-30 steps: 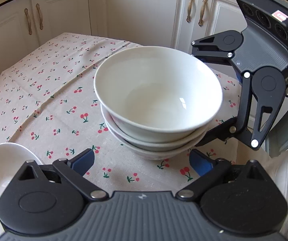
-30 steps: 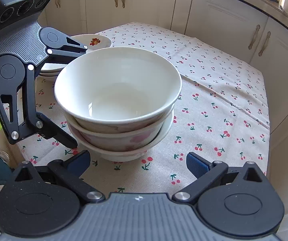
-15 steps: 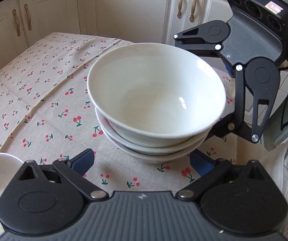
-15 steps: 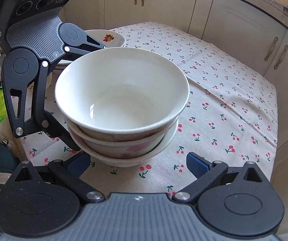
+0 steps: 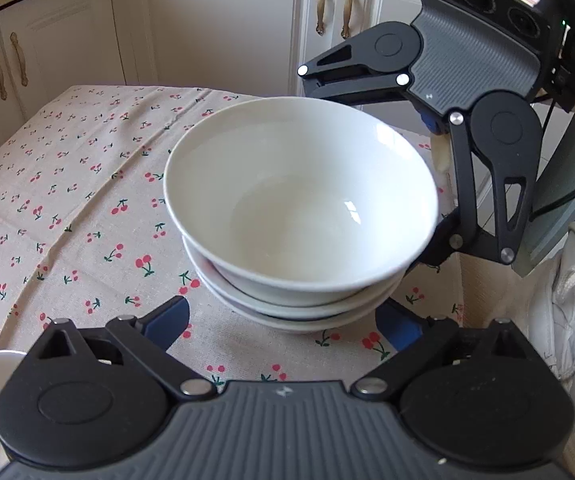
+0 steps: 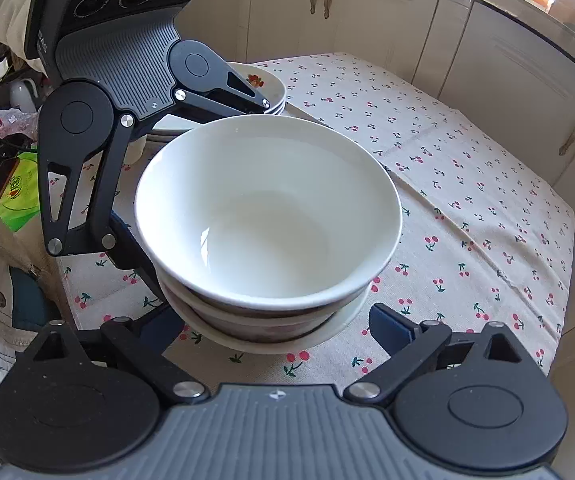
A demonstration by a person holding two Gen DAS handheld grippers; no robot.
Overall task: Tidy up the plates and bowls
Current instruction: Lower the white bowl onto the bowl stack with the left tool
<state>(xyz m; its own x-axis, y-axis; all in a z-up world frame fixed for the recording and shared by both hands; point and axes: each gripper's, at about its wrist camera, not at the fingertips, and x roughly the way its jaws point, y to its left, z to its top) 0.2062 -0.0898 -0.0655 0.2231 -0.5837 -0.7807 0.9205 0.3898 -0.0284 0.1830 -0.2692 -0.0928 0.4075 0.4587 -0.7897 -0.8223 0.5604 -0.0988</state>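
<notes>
Stack of three bowls on the cherry-print tablecloth, directly ahead of both grippers. Left gripper and right gripper, jaws just closing, straddle its base from opposite sides; contact cannot be told. Plates beyond
</notes>
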